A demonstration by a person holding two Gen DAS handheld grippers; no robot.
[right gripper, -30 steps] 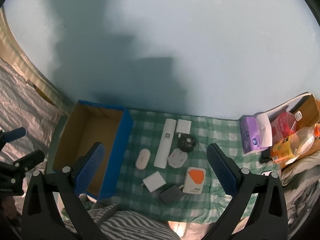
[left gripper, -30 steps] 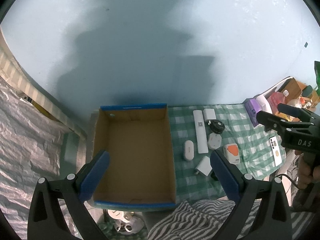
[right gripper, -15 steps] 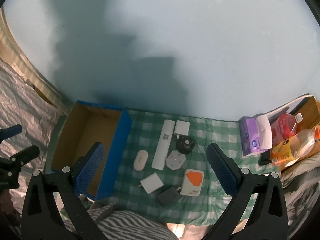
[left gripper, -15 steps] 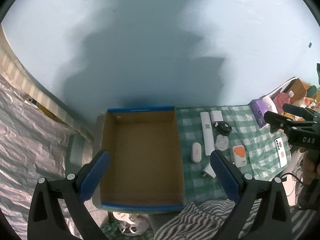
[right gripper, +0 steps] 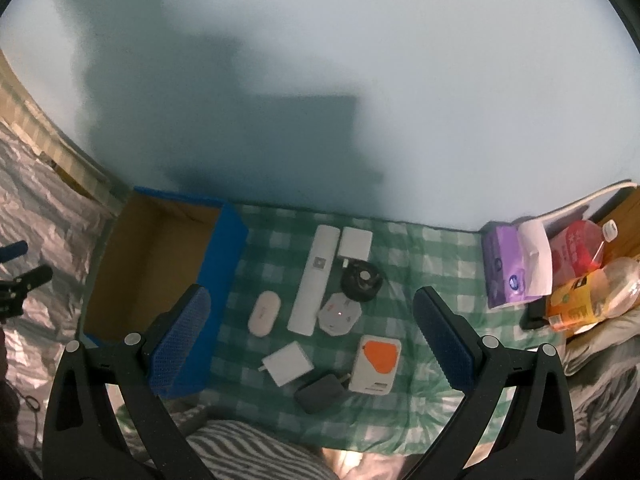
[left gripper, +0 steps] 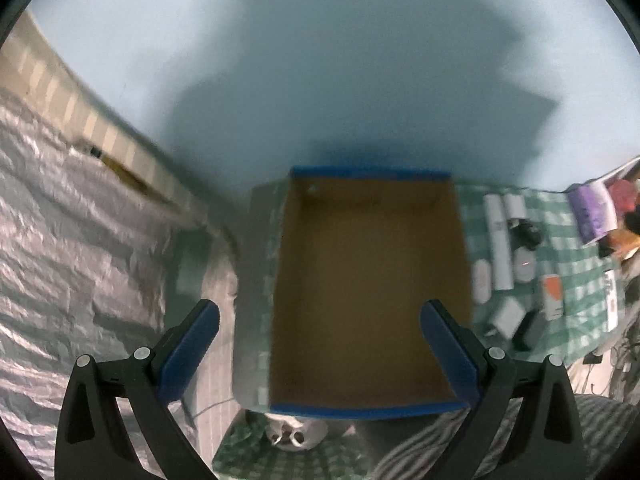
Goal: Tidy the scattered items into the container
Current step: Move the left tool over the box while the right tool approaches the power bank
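Left gripper (left gripper: pixel 320 344): fingers spread wide, holding nothing, hanging above the cardboard box (left gripper: pixel 368 280). The box, brown inside with blue edges, sits open at the left end of the green checked cloth (right gripper: pixel 420 264), against the pale blue wall (right gripper: pixel 360 60); nothing lies inside it.

Right gripper (right gripper: pixel 308 336): fingers likewise spread and empty, above the scattered items on the cloth, to the right of the box. From the far edge toward the viewer: a long white bar (right gripper: pixel 314 280) beside a white square block (right gripper: pixel 356 242); a black round device (right gripper: pixel 360 280) just below that block; a white oval case (right gripper: pixel 263 314) left of the bar; a grey plug (right gripper: pixel 339 314) near the bar's lower end; a white charger (right gripper: pixel 288 362); a dark grey adapter (right gripper: pixel 320 392) touching the charger's corner; a white box with an orange patch (right gripper: pixel 377 364) next to the adapter.

Surroundings: at the right end of the cloth, a purple tissue pack (right gripper: pixel 508 272), a red bottle (right gripper: pixel 576 244) and an orange-labelled bottle (right gripper: pixel 588 296) crowd together. Crinkled silver sheeting (left gripper: pixel 80 240) lies left of the box, and striped fabric (right gripper: pixel 256 448) lies at the near edge. The left-wrist view is blurred.
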